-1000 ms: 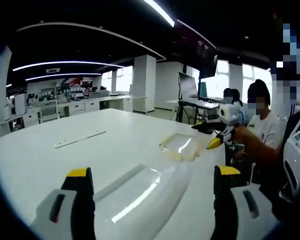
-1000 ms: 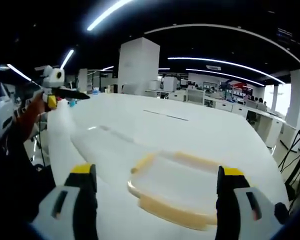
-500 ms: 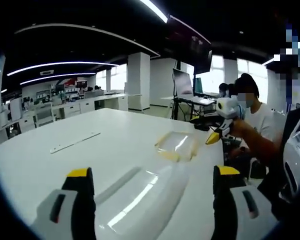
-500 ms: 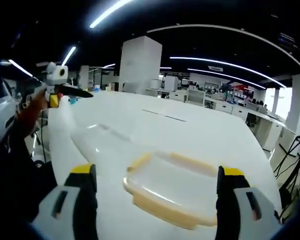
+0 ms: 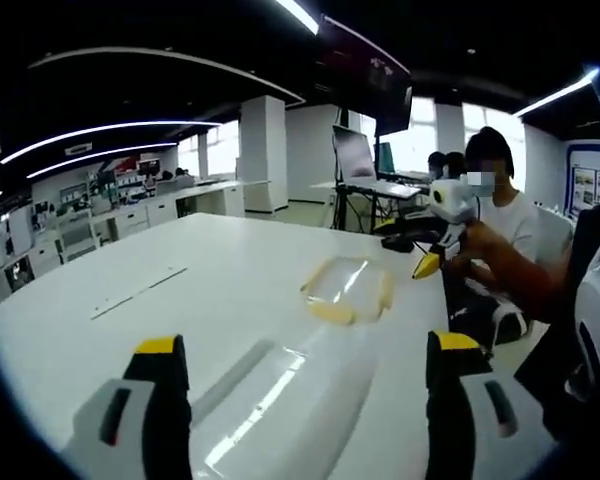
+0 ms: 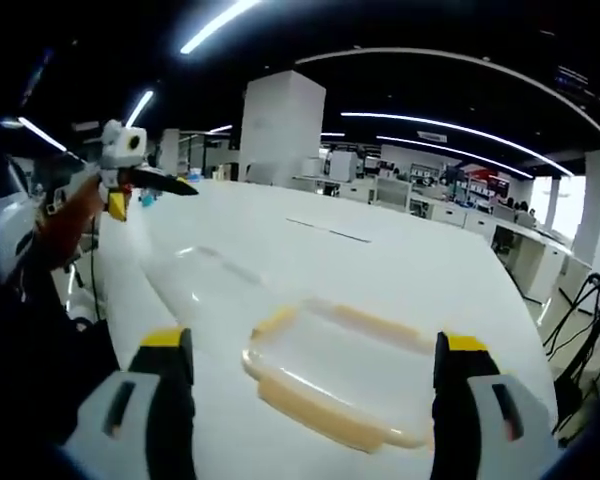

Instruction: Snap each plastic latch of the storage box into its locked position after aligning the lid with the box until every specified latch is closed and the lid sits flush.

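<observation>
Two pieces of the storage set lie apart on the white table (image 5: 180, 300): the clear lid (image 6: 335, 375) with its yellowish latches sits flat just ahead of my right gripper (image 6: 305, 400), between its two jaws as that view has it, and the clear box (image 5: 280, 395) lies close in front of my left gripper (image 5: 305, 400). In the left gripper view the lid (image 5: 345, 290) rests farther out on the tabletop, beyond the box; in the right gripper view the box (image 6: 195, 285) shows as a faint clear shape past the lid, toward my left side. I cannot tell whether any latch is snapped. Both of my grippers hang above the table with jaws spread wide and nothing between them. My right gripper (image 5: 430, 262) shows at the right of the left gripper view, held in my hand, yellow tip pointing down near the table edge. A thin flat strip (image 5: 135, 292) lies well apart on the table. Behind, a seated person (image 5: 495, 215) in white, a monitor on a stand (image 5: 355, 165), a white pillar (image 6: 280, 130) and rows of desks
</observation>
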The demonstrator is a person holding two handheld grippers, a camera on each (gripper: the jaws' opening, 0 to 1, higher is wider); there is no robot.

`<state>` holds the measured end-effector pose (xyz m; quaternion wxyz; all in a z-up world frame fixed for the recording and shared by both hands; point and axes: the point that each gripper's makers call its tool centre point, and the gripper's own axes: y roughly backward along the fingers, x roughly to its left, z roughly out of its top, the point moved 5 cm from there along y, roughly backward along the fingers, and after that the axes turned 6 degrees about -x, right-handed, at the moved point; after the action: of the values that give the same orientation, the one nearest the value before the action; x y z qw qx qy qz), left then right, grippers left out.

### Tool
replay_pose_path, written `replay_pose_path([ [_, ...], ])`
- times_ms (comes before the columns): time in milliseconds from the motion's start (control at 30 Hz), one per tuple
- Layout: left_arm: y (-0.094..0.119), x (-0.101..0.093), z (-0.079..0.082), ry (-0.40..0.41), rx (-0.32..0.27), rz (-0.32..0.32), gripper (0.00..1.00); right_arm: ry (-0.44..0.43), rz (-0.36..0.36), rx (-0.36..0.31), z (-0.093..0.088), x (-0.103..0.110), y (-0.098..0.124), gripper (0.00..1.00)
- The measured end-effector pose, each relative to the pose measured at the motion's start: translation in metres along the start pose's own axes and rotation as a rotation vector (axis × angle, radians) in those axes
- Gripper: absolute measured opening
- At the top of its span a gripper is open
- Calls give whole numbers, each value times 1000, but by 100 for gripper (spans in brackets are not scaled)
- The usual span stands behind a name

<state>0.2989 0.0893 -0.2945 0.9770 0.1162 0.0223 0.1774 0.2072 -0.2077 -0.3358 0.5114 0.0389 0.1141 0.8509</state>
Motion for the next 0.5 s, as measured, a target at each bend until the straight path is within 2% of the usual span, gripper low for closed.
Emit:
replay_pose_path([
  [267, -3, -2, 0, -5, 10, -12, 93, -1, 6, -2, 1, -1, 4, 100],
  [367, -7, -8, 8, -13, 15, -33, 99, 10, -7, 8, 5, -4, 13, 100],
  [433, -8, -11, 5, -30, 73, -53, 100, 11, 4, 13, 7, -5, 16, 100],
  [500, -11, -12, 8, -37, 67, -51, 100, 13, 13, 12, 10, -7, 17, 100],
])
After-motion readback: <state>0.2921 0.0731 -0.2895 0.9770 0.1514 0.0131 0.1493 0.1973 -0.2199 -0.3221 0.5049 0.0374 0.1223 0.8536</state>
